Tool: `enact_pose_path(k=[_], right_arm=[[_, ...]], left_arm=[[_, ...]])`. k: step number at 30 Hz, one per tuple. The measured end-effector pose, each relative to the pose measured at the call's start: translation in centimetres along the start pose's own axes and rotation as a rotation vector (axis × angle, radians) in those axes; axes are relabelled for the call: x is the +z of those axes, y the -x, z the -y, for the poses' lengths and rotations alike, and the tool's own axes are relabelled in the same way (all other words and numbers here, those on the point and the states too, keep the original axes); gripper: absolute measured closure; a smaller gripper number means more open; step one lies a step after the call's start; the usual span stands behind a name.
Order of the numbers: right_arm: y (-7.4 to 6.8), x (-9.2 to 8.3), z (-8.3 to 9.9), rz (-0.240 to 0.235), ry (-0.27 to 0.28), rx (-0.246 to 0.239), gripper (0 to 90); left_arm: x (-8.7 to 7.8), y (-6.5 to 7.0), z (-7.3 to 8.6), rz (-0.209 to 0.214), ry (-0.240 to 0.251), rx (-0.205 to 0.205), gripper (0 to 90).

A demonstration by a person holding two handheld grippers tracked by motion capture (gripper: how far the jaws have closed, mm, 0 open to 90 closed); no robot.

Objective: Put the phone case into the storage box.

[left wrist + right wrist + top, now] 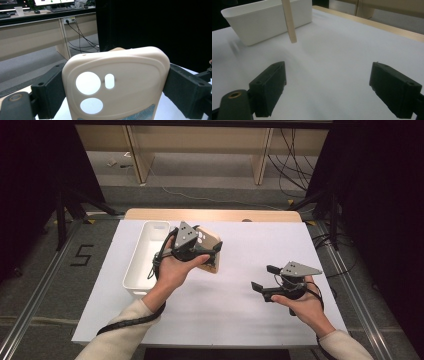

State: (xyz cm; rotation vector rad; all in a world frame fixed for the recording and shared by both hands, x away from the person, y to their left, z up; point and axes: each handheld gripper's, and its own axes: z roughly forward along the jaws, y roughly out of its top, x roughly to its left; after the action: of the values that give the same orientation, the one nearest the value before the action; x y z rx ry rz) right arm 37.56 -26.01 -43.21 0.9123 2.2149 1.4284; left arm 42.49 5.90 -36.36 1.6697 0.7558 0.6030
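Phone case (117, 82) bottom cut off by left gripper view's lower edge.

The phone case (117, 82) looks like soft matt plastic or silicone, cream in colour, with a smooth surface and clean round cut-outs. The left claw (112, 92) has matt black plastic pads (50, 92) with a fine grainy finish, and the right claw (334, 90) looks the same. The bin (145, 257) is white plastic, smooth and a little glossy. The tabletop (260, 255) is covered by a white, matt, paper-like sheet, and a strip of light wood shows at the far edge. The grey plate (299, 268) looks matt, perhaps metal.
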Motion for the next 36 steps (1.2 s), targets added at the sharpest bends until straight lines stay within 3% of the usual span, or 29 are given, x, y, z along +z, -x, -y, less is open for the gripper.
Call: enact_pose_path(k=[29,36], right_arm=[[0.2,-0.5,0.3,0.005,-0.001,0.001,15.1],[0.3,-0.5,0.4,0.006,-0.005,0.003,15.3]], left_arm=[[-0.5,-0.6,-0.5,-0.022,0.012,0.009,10.9],[-0.8,-1.0,-0.7,-0.044,0.019,0.01,10.9]])
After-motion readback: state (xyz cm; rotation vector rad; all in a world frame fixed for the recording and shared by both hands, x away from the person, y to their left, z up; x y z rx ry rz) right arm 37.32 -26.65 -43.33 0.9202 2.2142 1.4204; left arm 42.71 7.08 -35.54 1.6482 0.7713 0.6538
